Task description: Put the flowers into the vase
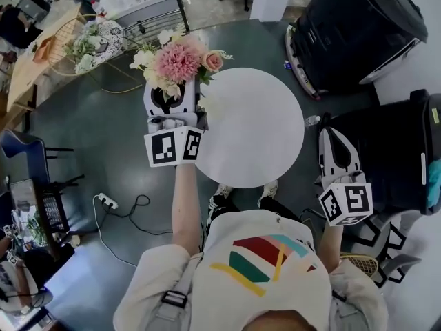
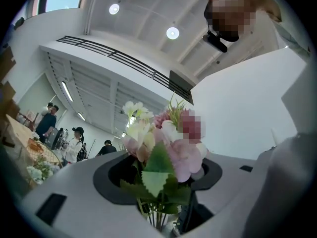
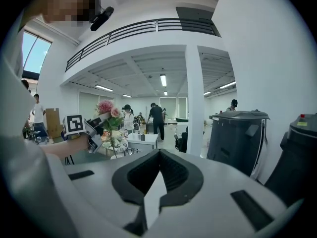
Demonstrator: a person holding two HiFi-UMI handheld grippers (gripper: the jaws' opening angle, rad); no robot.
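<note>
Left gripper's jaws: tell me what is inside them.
The left gripper clamps the green stems of a bunch of pink and cream artificial flowers; blooms and leaves rise above its jaws. The stems' lower ends are hidden by the gripper body.

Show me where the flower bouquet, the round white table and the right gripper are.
flower bouquet (image 1: 178, 62), head view, on the big pink bloom.
round white table (image 1: 258, 126), head view, on its bare top.
right gripper (image 3: 159, 152), right gripper view, where its closed jaw tips meet.
</note>
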